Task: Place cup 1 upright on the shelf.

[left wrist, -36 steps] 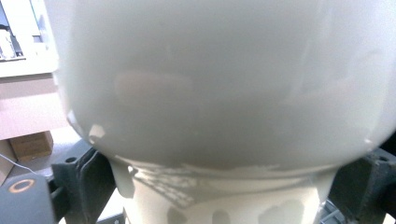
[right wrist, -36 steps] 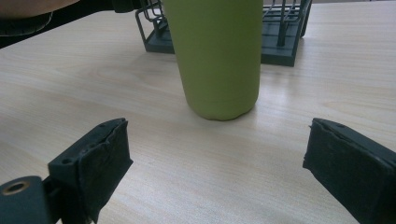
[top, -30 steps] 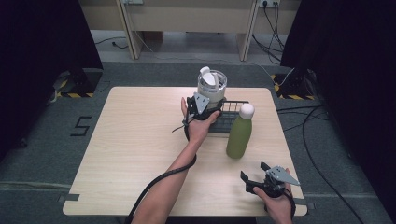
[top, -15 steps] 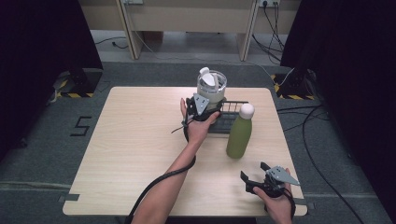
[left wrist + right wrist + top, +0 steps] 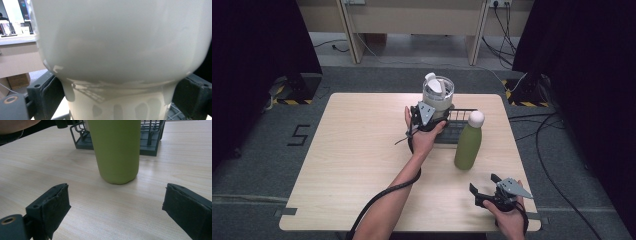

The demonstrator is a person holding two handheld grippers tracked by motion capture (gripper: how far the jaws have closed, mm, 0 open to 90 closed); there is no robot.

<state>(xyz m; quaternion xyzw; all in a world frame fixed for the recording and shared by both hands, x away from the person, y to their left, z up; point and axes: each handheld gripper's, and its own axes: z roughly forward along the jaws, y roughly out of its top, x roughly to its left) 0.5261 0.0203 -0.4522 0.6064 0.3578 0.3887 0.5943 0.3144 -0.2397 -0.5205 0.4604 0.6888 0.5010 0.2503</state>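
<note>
A white lidded cup [image 5: 438, 94] stands at the left end of a dark wire rack [image 5: 460, 126] at the table's far middle. My left gripper [image 5: 426, 119] is at the cup's near side, shut on its narrow lower part. In the left gripper view the cup [image 5: 120, 42] fills the frame, with a black jaw pressed against each side of its base. A green bottle [image 5: 468, 146] with a white cap stands upright just in front of the rack. My right gripper [image 5: 483, 184] rests near the front right edge, open and empty. Its view shows the bottle [image 5: 116, 150] ahead, well apart from the jaws.
The light wooden table [image 5: 352, 150] has open room across its left half and front middle. The left forearm reaches diagonally from the front edge, with a black cable [image 5: 382, 195] trailing beside it. Dark curtains stand on both sides, and cables lie on the floor at the right.
</note>
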